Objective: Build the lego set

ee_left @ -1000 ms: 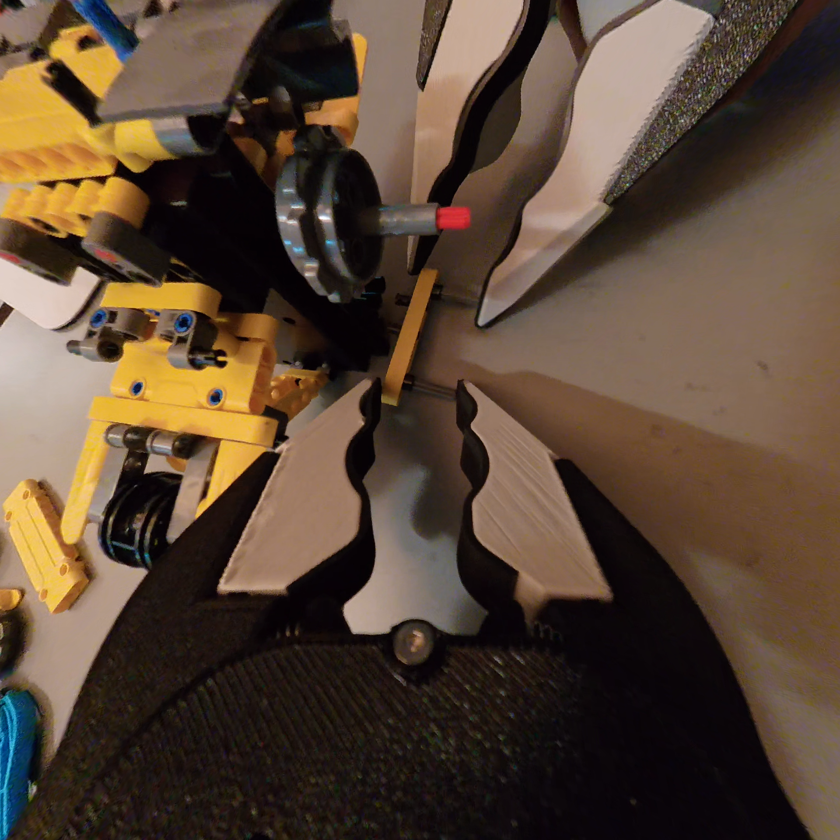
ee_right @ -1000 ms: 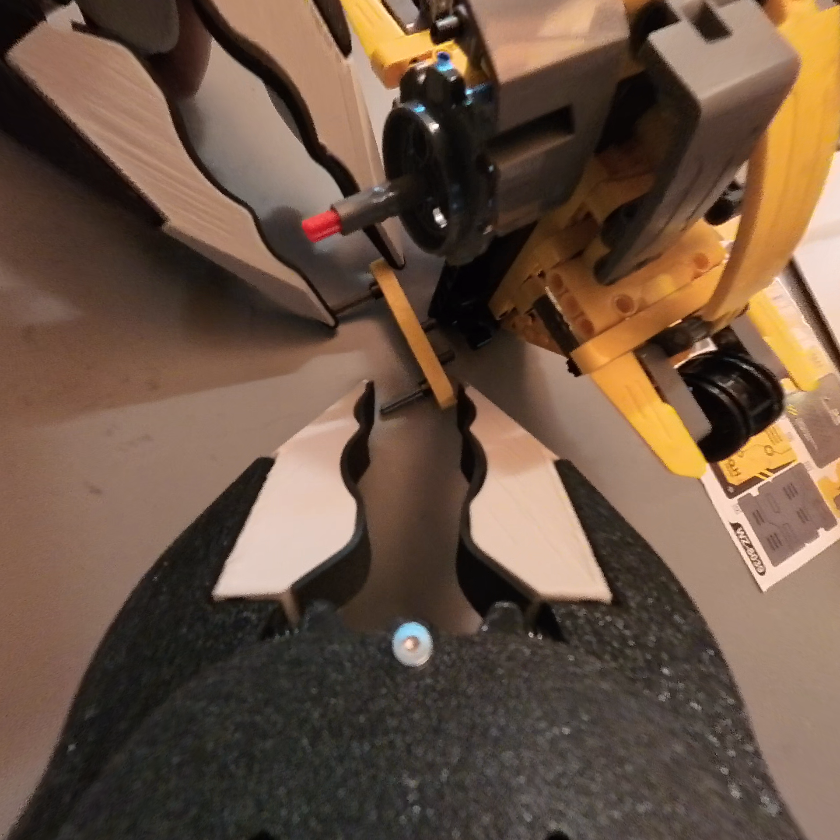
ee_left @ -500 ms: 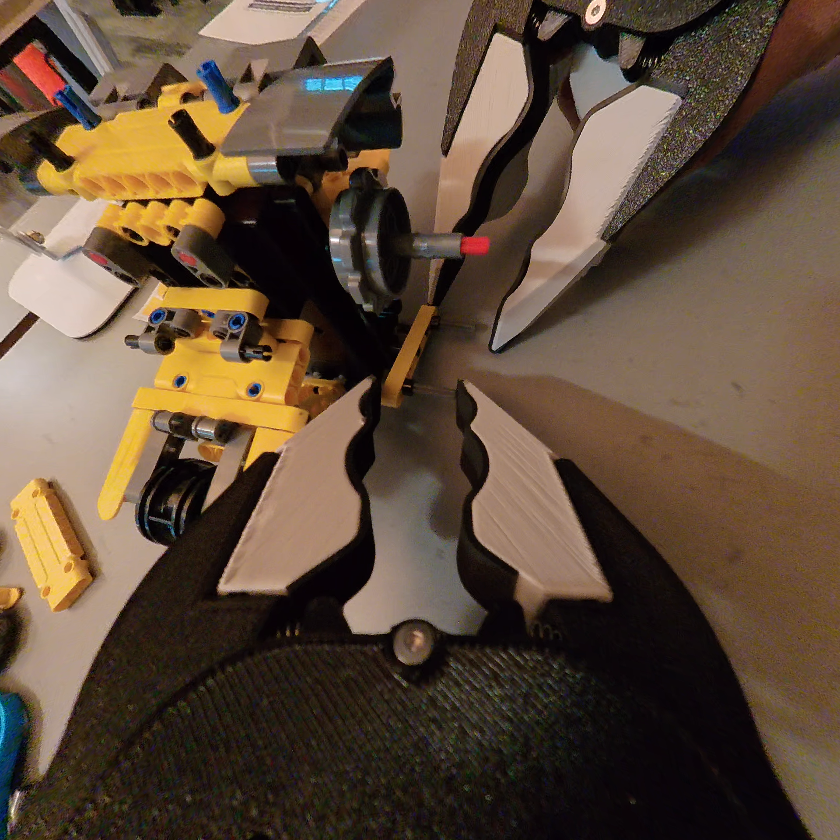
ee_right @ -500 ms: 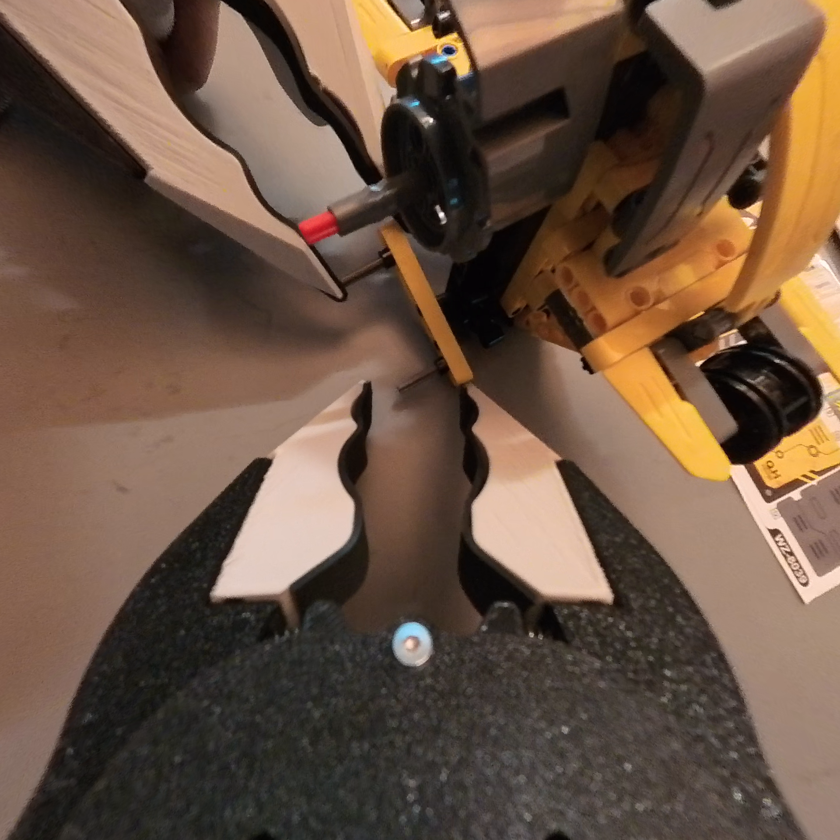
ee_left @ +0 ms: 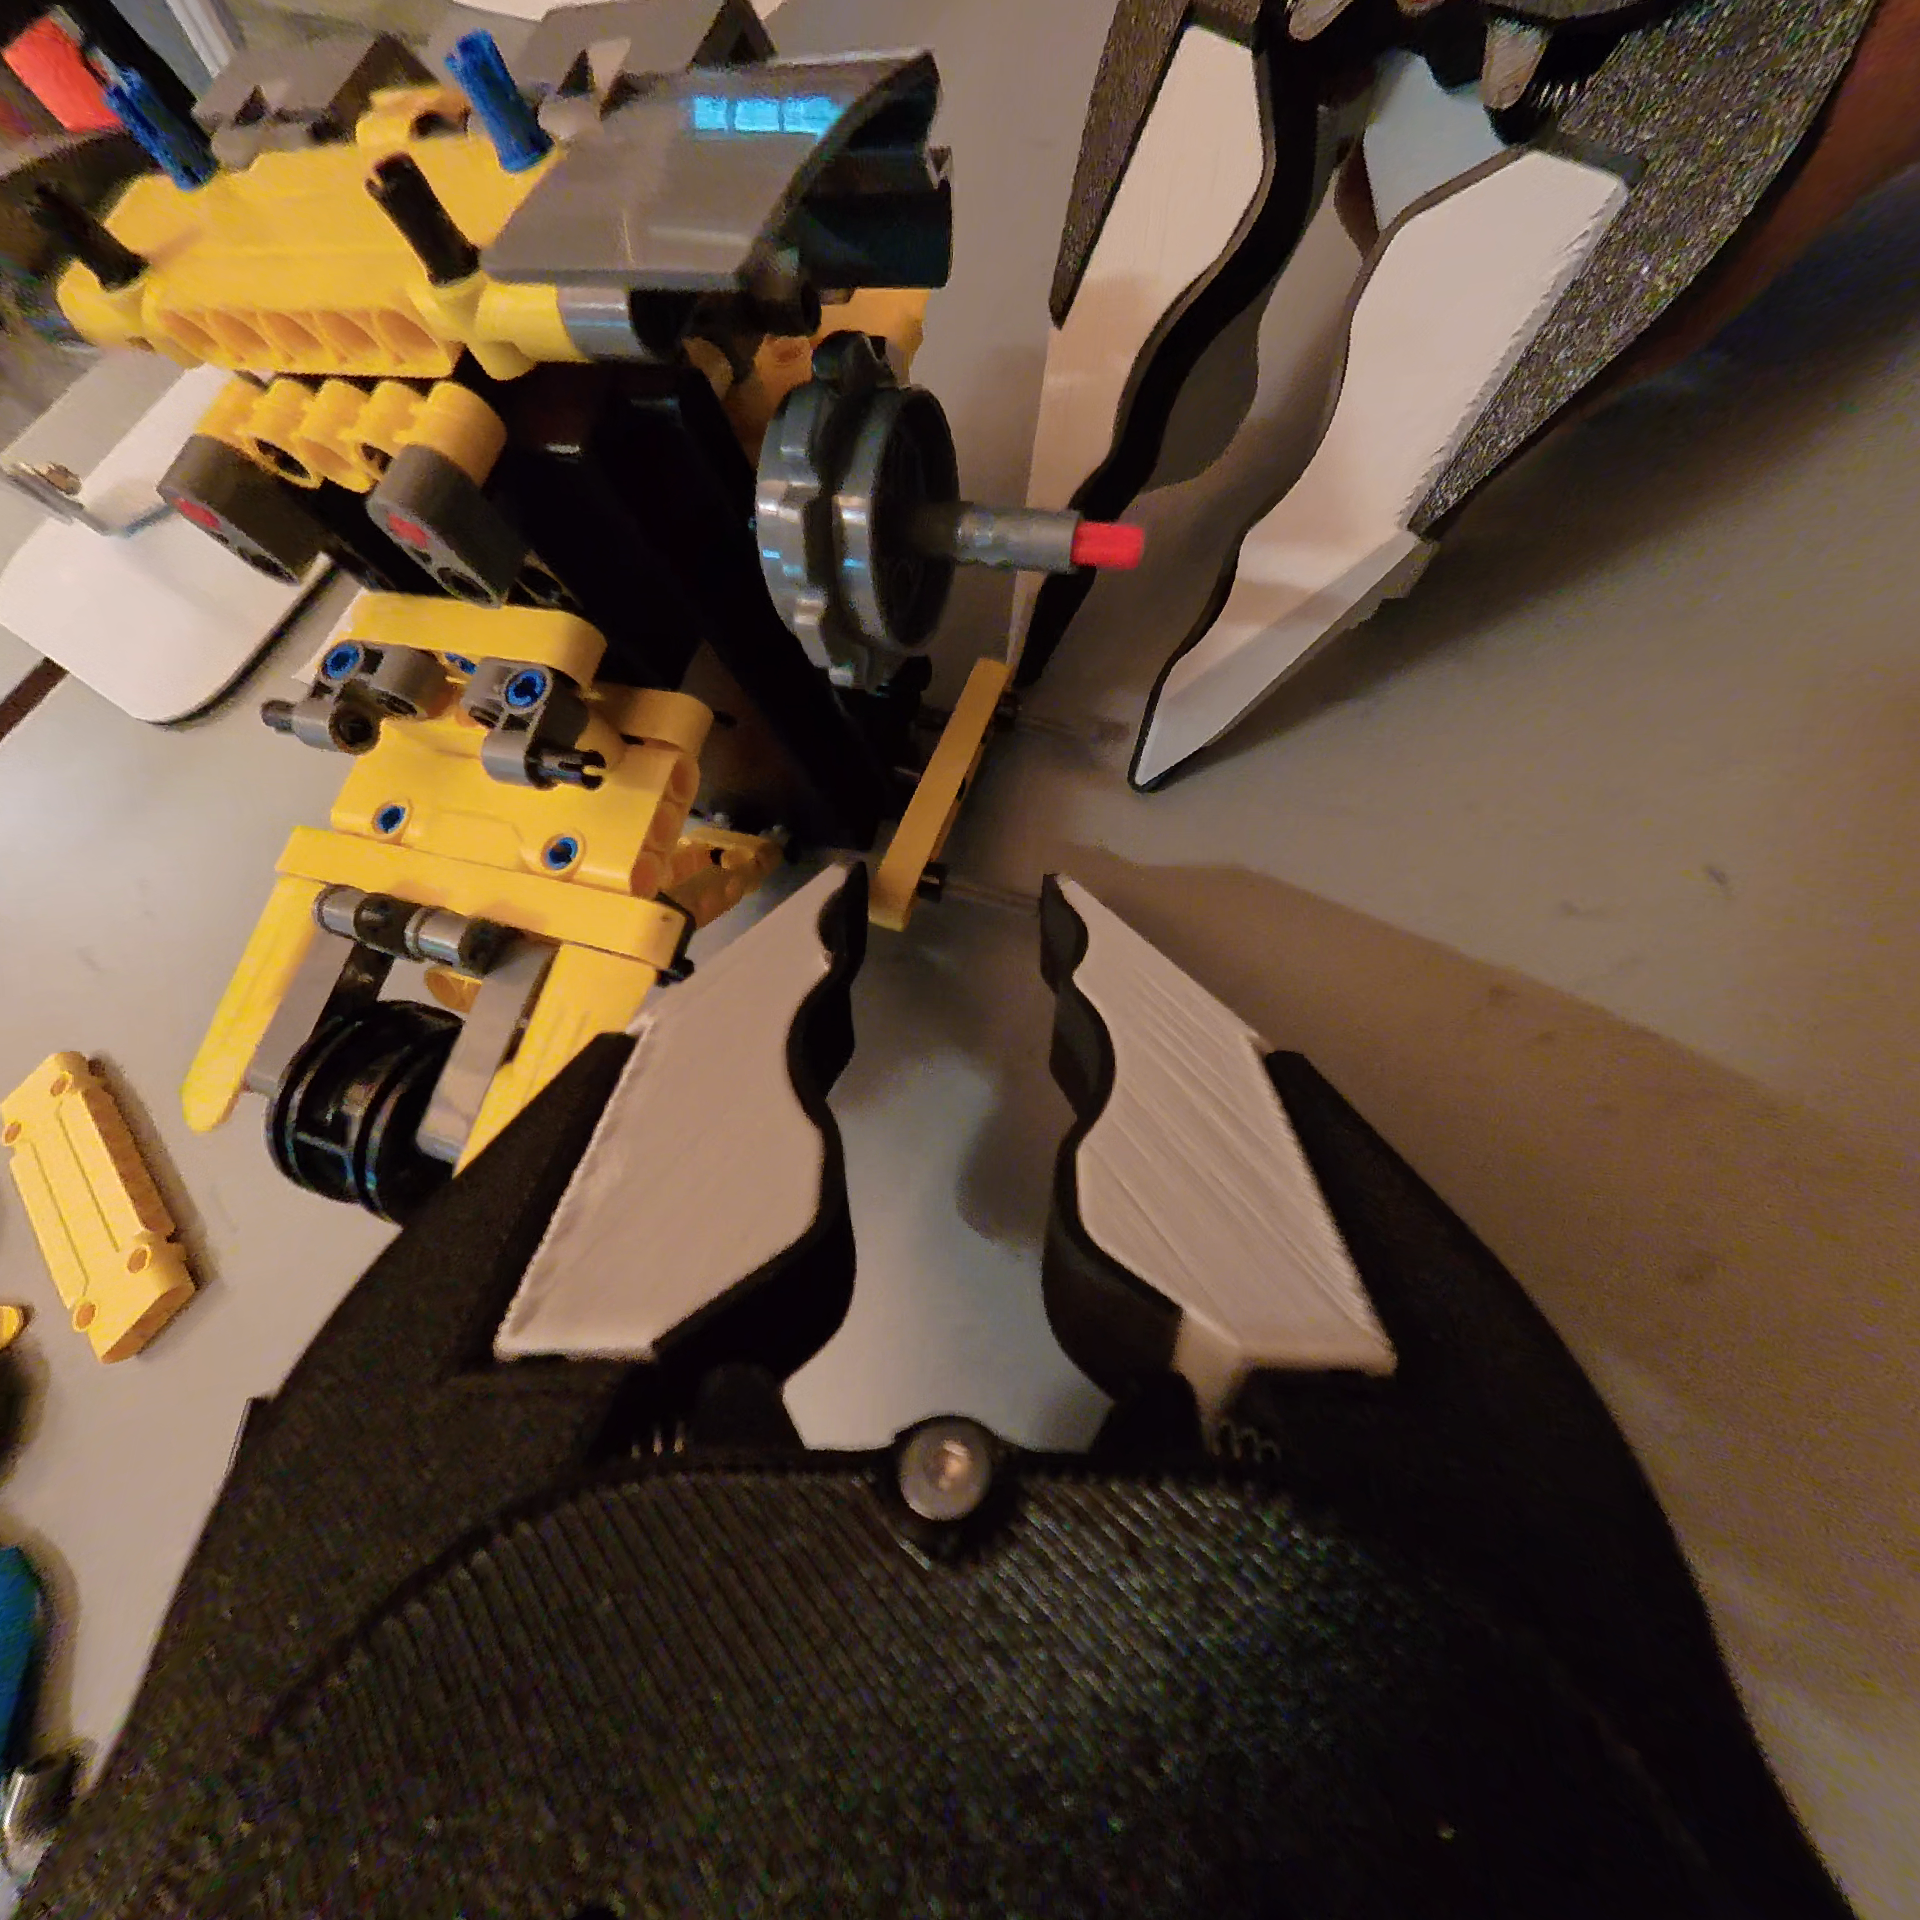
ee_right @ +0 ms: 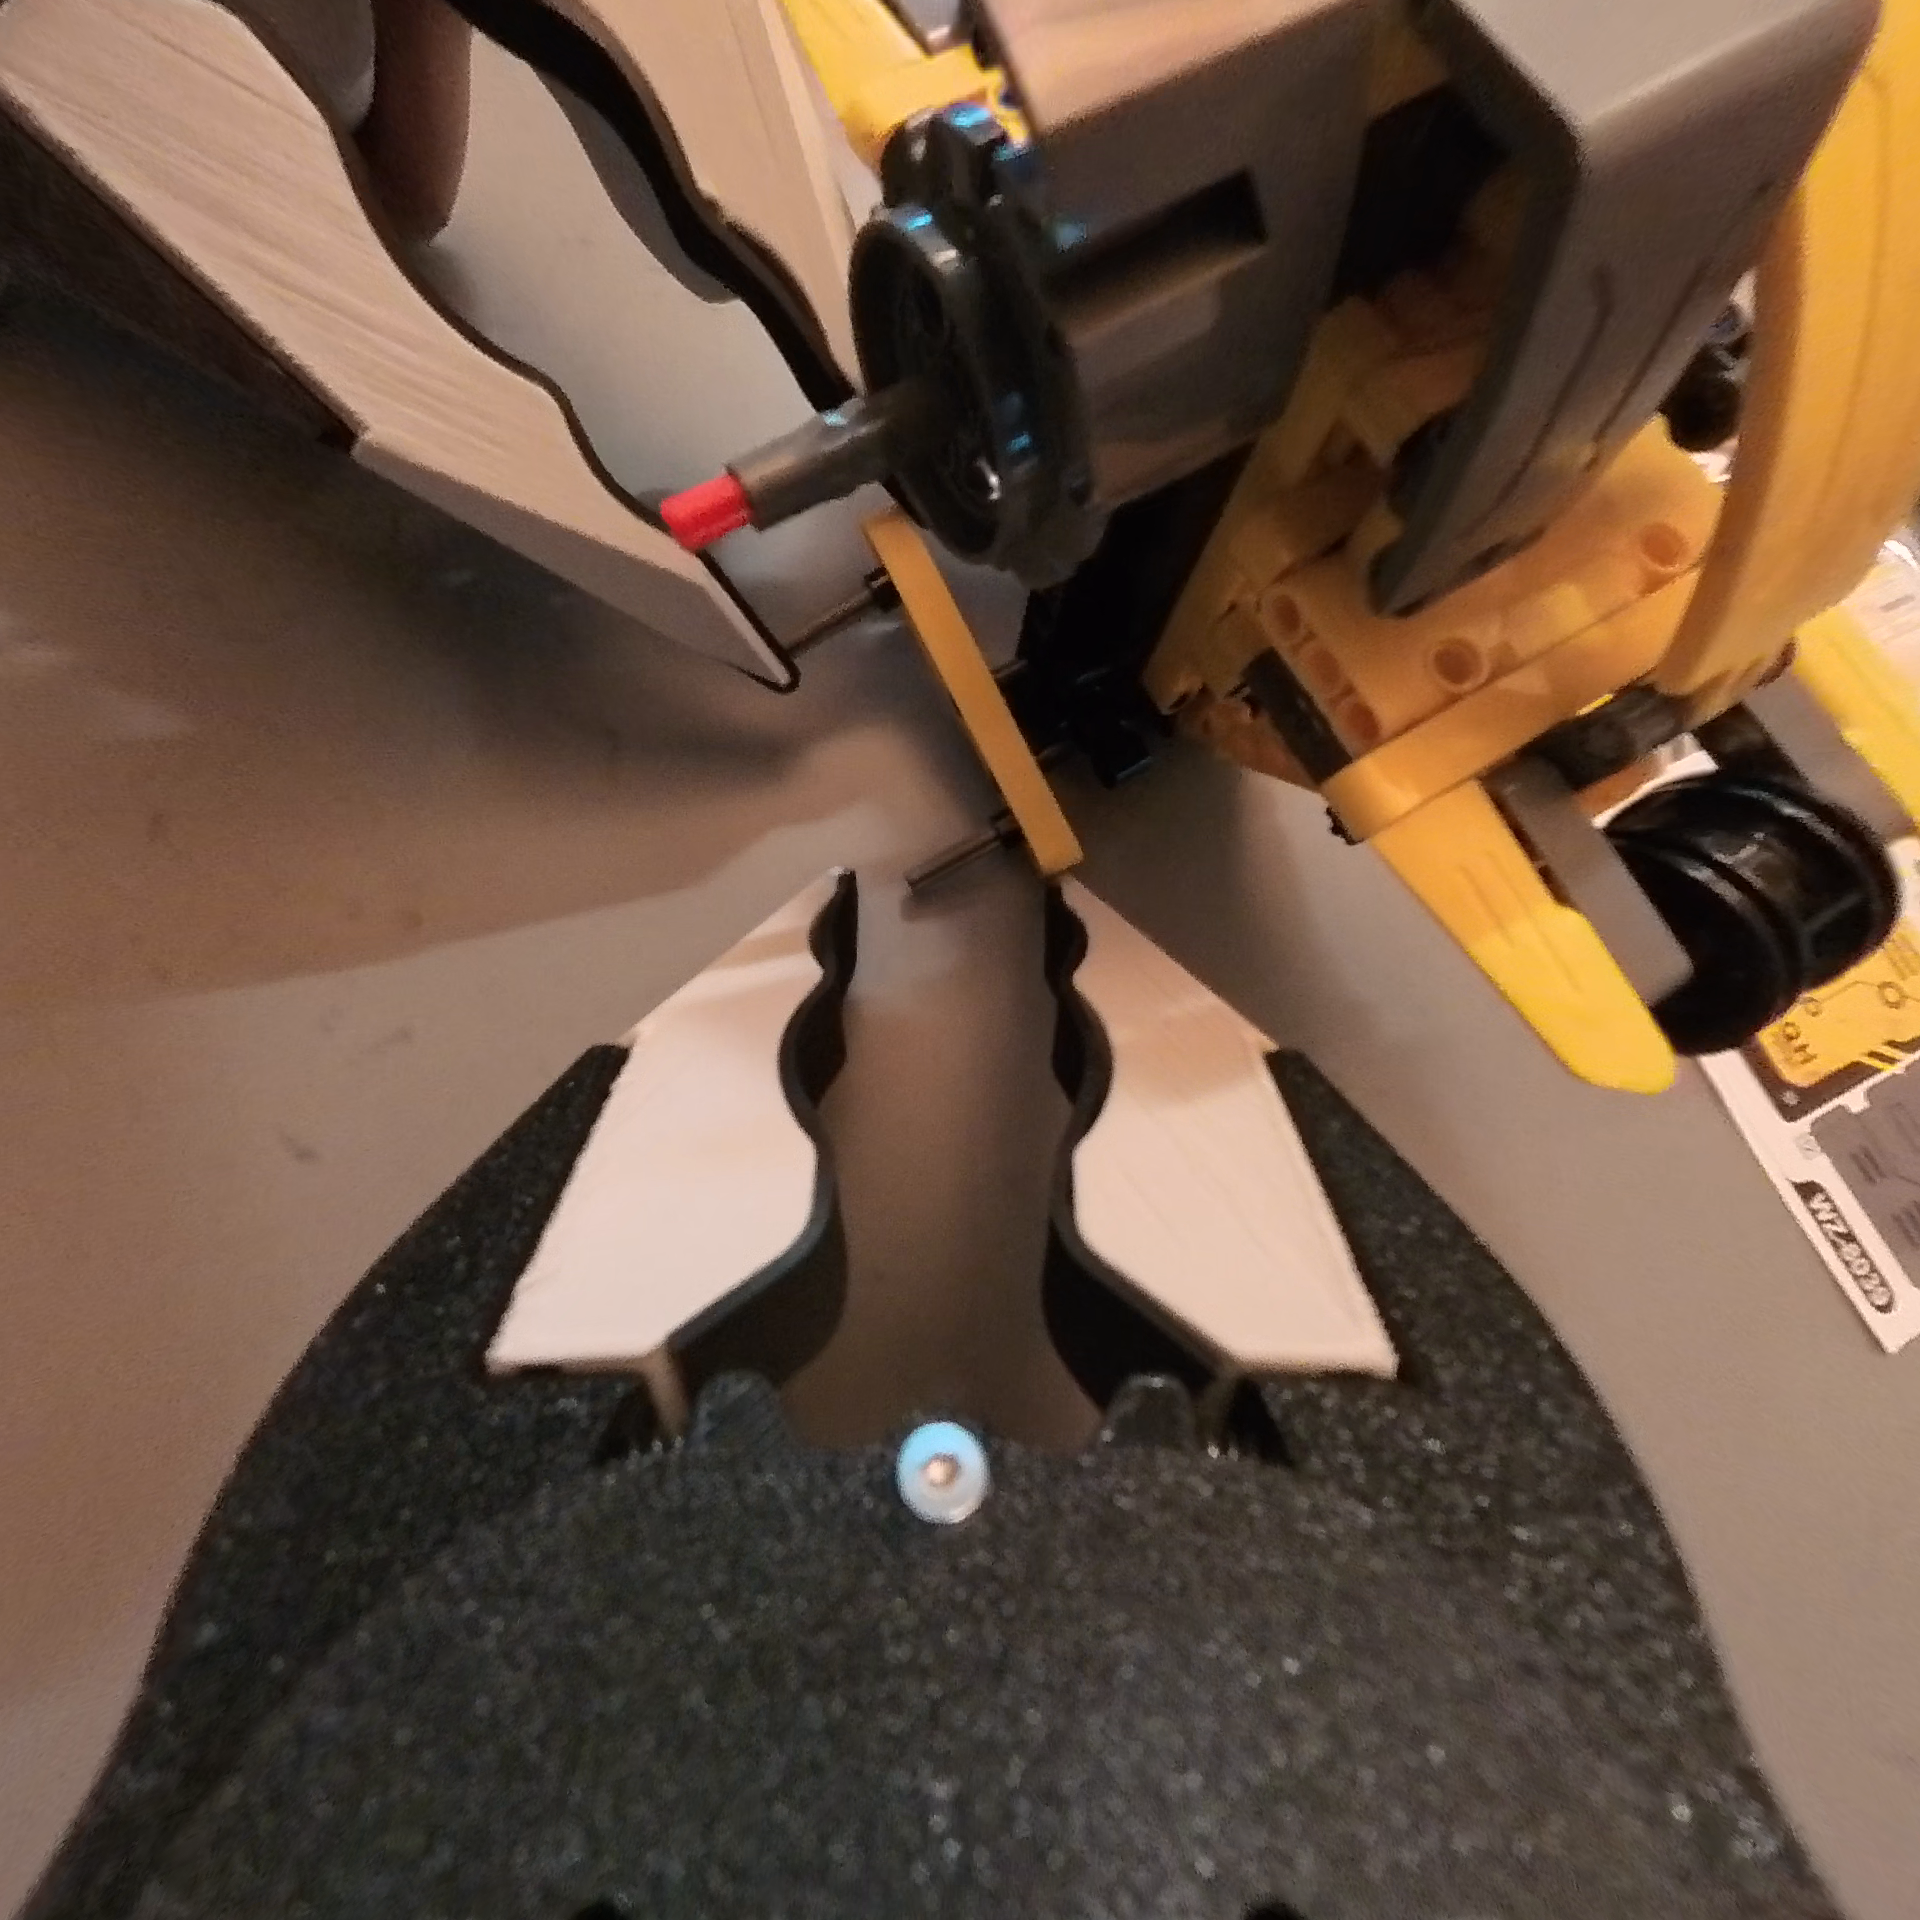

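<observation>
A yellow, black and grey brick-built vehicle (ee_left: 499, 665) stands on the grey table (ee_left: 1558, 935). A grey wheel hub (ee_left: 852, 520) on its side carries a grey axle with a red tip (ee_left: 1107, 540). Below the hub hangs a thin yellow beam (ee_left: 940, 779) with black pins. My left gripper (ee_left: 948, 891) is open, its left fingertip (ee_left: 844, 883) at the beam's near end. My right gripper (ee_right: 948, 883) is open, its right fingertip (ee_right: 1058, 891) at the beam's (ee_right: 977, 707) other end. Each gripper faces the other across the beam, the right one (ee_left: 1091, 727) beside the axle.
A loose yellow plate (ee_left: 94, 1205) lies on the table left of the vehicle. A white sheet (ee_left: 135, 623) lies behind it. A printed sticker sheet (ee_right: 1849, 1382) lies under the vehicle's far side. A black wheel (ee_right: 1756, 1278) hangs below the yellow front arm. My right fingertips sit around 5 cm from my left ones.
The left view has drawn back and tilted up, showing more of the vehicle's top. In the right view the beam has shifted from between my fingers to the right fingertip. Both grippers stay open.
</observation>
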Available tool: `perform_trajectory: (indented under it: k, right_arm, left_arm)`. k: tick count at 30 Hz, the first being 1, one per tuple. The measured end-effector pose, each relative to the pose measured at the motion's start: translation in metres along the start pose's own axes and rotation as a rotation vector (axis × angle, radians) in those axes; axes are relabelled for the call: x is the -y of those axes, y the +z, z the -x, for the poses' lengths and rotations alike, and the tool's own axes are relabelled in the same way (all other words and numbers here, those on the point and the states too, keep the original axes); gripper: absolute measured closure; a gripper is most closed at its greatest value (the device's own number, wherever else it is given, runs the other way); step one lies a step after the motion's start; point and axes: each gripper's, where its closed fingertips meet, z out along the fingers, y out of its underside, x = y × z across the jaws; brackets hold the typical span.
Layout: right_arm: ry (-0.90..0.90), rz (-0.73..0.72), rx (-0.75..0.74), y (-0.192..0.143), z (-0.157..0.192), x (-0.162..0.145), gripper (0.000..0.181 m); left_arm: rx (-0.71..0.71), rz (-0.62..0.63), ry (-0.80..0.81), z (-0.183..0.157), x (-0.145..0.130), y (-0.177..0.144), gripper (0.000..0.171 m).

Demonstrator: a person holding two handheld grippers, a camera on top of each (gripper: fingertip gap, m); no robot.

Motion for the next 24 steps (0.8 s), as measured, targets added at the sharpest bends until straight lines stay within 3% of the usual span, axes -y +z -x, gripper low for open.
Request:
perform_trajectory:
  k: [11,24]
  right_arm:
    - [0.022,0.006,0.014,0.0053,0.0080,0.0046,0.157]
    - [0.036,0.005,-0.014,0.0050,0.0028,0.0042,0.151]
  left_arm:
    - [0.005,0.015,-0.028,0.0045,-0.0046,0.0022,0.141]
    - [-0.015,-0.003,-0.054,0.0047,-0.0033,0.0009,0.141]
